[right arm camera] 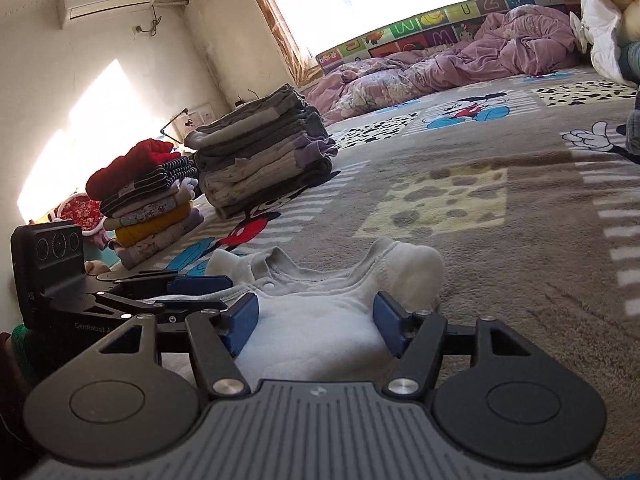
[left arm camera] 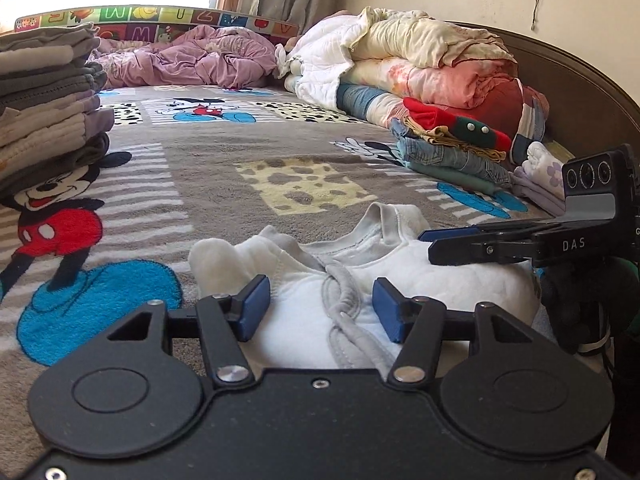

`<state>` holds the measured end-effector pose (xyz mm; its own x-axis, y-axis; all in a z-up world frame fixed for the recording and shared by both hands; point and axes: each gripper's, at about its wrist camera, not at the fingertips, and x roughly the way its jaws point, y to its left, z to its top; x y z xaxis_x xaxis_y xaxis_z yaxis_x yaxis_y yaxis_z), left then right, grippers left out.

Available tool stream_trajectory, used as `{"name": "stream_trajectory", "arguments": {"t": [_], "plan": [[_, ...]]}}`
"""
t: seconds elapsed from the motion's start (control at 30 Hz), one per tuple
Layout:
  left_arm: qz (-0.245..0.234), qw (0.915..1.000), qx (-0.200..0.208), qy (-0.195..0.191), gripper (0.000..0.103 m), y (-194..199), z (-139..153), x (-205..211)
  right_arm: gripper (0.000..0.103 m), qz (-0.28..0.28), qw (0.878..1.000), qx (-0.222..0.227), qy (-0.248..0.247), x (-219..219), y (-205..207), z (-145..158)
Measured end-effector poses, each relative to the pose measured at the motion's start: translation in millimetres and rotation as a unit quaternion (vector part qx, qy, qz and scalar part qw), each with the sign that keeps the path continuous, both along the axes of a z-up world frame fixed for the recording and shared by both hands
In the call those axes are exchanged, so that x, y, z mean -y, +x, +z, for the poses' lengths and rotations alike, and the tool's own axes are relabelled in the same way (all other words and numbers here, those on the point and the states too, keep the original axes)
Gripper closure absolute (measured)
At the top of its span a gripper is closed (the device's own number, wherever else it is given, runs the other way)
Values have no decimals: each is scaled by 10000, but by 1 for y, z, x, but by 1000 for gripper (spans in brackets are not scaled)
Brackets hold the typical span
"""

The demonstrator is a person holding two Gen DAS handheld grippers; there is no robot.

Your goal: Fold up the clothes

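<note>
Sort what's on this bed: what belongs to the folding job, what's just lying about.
Job:
white baby top
left gripper, open
right gripper, open
grey folded stack
striped folded stack

Lying about:
purple quilt
rolled bedding
cartoon blanket

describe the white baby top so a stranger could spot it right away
On the cartoon-mouse blanket covering the bed, look at the near edge, just ahead of both open tools. The white baby top lies there alone, spread flat with grey neckline trim, unlike the folded stacks further back.

white garment [left arm camera: 360,276]: 1 | grippers: 2 | folded stacks: 4
</note>
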<state>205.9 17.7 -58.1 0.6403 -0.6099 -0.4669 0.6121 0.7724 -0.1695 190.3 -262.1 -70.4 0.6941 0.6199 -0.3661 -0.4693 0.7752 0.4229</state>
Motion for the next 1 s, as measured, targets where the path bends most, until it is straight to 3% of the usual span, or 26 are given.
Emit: {"name": "stream_trajectory", "arguments": {"t": [0.17,0.27,0.37,0.43,0.53,0.63,0.7,0.77,0.87,0.93,1.0], "plan": [[434,9971,601,175,41,-25,10,6,38,-479,9934,679,-791,-19,-31,14],[766,9931,701,-542,29,-45,28,-10,25,-849,9870,963,-965,-22,-51,24],[1126,9812,338,-1528,22,-56,38,-38,20,-1103,9915,626,-294,-2,-63,32],[1339,9728,-47,-1889,20,-58,38,-48,20,-1271,9915,127,251,14,-62,27],[1802,9537,-858,-2248,20,-59,26,-58,19,-1445,9805,-673,1151,32,-57,10],[1857,9369,-1543,-2528,20,-56,12,-59,15,-1533,9664,-1185,1688,35,-48,-6],[1934,9290,-1838,-2564,20,-50,3,-58,12,-1586,9539,-1523,2041,37,-42,-17],[2032,9157,-2181,-2695,22,-43,-11,-58,12,-1541,9544,-1561,2025,30,-36,-21],[2055,9152,-2177,-2697,26,-35,-15,-50,13,-1450,9586,-1542,1906,18,-26,-25],[2044,9145,-2230,-2688,27,-29,-15,-45,25,-1389,9612,-1530,1827,10,-20,-27],[2069,9144,-2250,-2654,30,-25,-15,-41,27,-1389,9610,-1519,1850,7,-15,-28]]}}
